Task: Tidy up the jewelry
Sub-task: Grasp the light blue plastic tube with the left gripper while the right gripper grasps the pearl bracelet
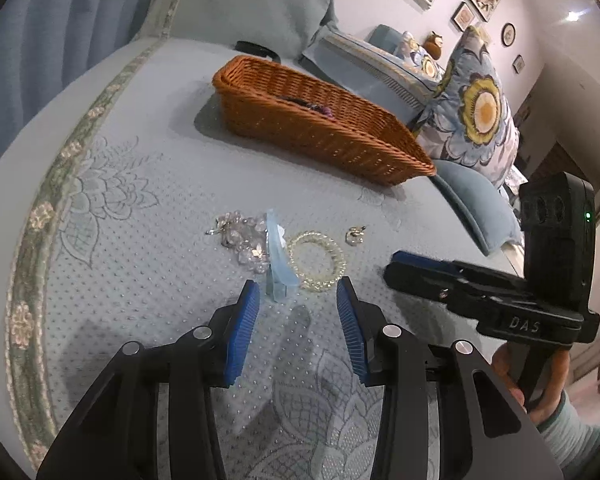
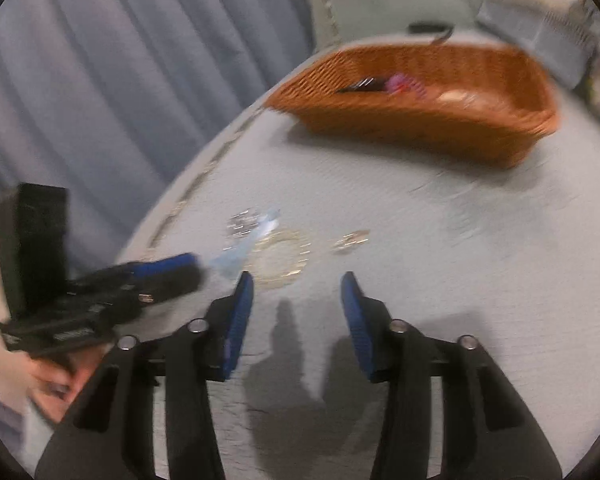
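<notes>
Left gripper point(image 1: 298, 290) spread wide, nothing between the blue pads, hovering low over the bed cover point(image 1: 148, 248). Just beyond its tips: pale blue clip point(image 1: 279, 264), lying lengthwise, near end almost btwn the pads. Touching the clip's left side, a clear crystal bead cluster point(image 1: 242, 236); on its right, a pearl-like bead bracelet point(image 1: 318, 260) lying flat in a ring. Slightly farther right, apart from the bracelet, a small earring-type piece point(image 1: 355, 235), detail too small to tell.

Right gripper point(image 2: 297, 286) also wide apart, holding nothing, near the cover; in the left wrist view it sits right of the jewelry, fingers pointing left. Its own view is blurred, but the bracelet point(image 2: 282, 258) shows just ahead of its left pad.

Far side: orange wicker basket point(image 1: 324, 132) on the cover, well apart from the loose pieces, w/ dark and purple items inside point(image 2: 384, 84). Pillows point(image 1: 476, 108) right, curtain point(image 1: 32, 52) left.
</notes>
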Demonstrator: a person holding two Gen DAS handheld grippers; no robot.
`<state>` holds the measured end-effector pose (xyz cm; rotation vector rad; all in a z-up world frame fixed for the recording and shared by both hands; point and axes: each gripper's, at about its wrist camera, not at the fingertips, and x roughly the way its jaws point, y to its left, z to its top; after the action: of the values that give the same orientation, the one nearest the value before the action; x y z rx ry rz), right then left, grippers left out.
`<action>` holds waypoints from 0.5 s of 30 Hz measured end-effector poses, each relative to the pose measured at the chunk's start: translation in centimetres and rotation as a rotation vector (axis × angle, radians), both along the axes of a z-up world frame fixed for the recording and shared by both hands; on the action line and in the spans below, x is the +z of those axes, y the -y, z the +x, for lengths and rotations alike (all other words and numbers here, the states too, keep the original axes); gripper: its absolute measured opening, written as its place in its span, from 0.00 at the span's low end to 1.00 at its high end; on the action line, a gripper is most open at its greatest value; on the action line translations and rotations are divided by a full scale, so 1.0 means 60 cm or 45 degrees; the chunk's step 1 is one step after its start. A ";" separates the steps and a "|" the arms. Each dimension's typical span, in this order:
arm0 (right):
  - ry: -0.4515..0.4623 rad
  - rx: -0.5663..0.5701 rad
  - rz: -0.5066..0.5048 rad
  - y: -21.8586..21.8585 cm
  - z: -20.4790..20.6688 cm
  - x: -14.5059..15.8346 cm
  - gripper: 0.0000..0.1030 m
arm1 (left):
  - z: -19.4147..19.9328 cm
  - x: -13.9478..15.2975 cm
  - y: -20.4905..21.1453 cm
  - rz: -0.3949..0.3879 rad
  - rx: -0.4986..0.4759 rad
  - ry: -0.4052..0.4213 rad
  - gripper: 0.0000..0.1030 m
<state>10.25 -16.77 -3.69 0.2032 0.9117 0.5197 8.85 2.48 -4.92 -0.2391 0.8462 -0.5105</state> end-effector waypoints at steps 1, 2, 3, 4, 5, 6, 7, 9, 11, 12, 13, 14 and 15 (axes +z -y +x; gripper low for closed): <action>-0.011 0.000 -0.025 -0.007 0.003 -0.003 0.35 | 0.002 -0.005 -0.001 -0.007 0.000 -0.013 0.37; -0.023 0.003 -0.049 -0.015 0.008 -0.008 0.31 | 0.004 -0.008 -0.002 -0.011 -0.001 -0.023 0.37; -0.032 -0.001 -0.074 -0.021 0.013 -0.012 0.30 | 0.006 -0.012 -0.004 -0.018 -0.004 -0.039 0.37; -0.031 -0.008 -0.089 -0.025 0.016 -0.014 0.29 | 0.006 -0.013 -0.002 -0.020 -0.008 -0.046 0.37; -0.025 -0.012 -0.099 -0.030 0.020 -0.012 0.29 | 0.006 -0.014 0.000 -0.016 -0.013 -0.046 0.37; -0.020 -0.015 -0.109 -0.034 0.024 -0.011 0.29 | 0.005 -0.013 0.002 -0.001 -0.016 -0.039 0.37; -0.014 -0.019 -0.129 -0.041 0.031 -0.010 0.29 | 0.005 -0.012 0.004 0.008 -0.017 -0.036 0.37; -0.016 -0.022 -0.169 -0.056 0.051 -0.014 0.29 | 0.006 -0.013 0.006 0.011 -0.017 -0.036 0.37; -0.002 -0.018 -0.222 -0.071 0.064 -0.017 0.29 | 0.008 -0.015 0.006 0.004 -0.014 -0.040 0.37; 0.017 -0.009 -0.272 -0.083 0.067 -0.017 0.29 | 0.009 -0.015 0.006 0.002 -0.012 -0.039 0.37; 0.038 -0.009 -0.332 -0.093 0.066 -0.016 0.25 | 0.010 -0.015 0.006 -0.001 -0.007 -0.034 0.36; 0.060 -0.017 -0.401 -0.099 0.064 -0.017 0.14 | 0.011 -0.014 0.006 -0.004 -0.005 -0.031 0.35; 0.072 -0.018 -0.430 -0.097 0.060 -0.016 0.09 | 0.013 -0.015 0.006 -0.010 -0.006 -0.028 0.33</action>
<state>13.82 -10.94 -4.67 -0.1109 0.9279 0.3498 9.60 2.10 -5.80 -0.2503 0.8665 -0.5167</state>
